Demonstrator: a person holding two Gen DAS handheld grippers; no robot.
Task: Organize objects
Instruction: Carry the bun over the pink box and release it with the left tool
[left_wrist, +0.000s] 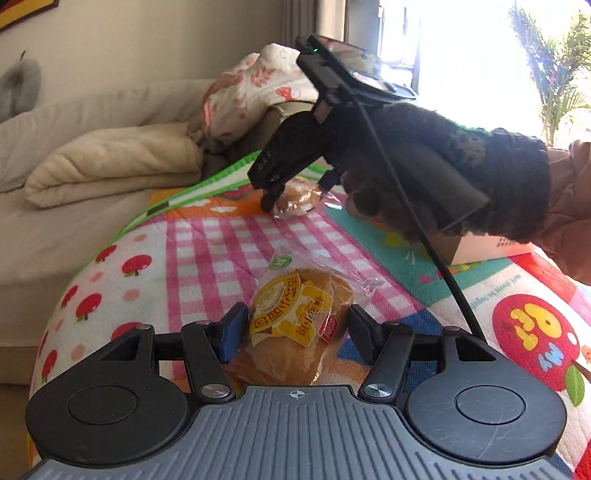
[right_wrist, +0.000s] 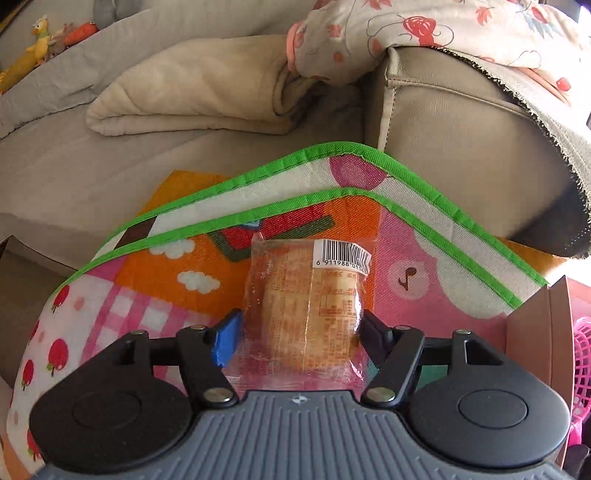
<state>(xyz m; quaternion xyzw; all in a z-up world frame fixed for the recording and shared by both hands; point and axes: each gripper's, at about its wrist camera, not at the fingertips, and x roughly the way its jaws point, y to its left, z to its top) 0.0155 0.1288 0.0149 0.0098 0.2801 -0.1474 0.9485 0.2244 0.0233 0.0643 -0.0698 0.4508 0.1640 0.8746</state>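
Note:
A wrapped bread bun with a yellow label (left_wrist: 295, 325) lies on the colourful play mat (left_wrist: 207, 243). My left gripper (left_wrist: 295, 332) stands around it, fingers on both sides and close to the wrapper. A second wrapped bun with a barcode (right_wrist: 306, 299) sits between the fingers of my right gripper (right_wrist: 299, 336), which press its wrapper. In the left wrist view the right gripper (left_wrist: 291, 195), held in a dark gloved hand, pinches that bun (left_wrist: 295, 199) further back on the mat.
A beige sofa (right_wrist: 461, 122) with a folded cream blanket (left_wrist: 118, 162) and a floral cloth (right_wrist: 424, 29) lies beyond the mat. A cardboard box (left_wrist: 480, 247) stands right of the mat. A pink basket (right_wrist: 583, 354) is at the far right.

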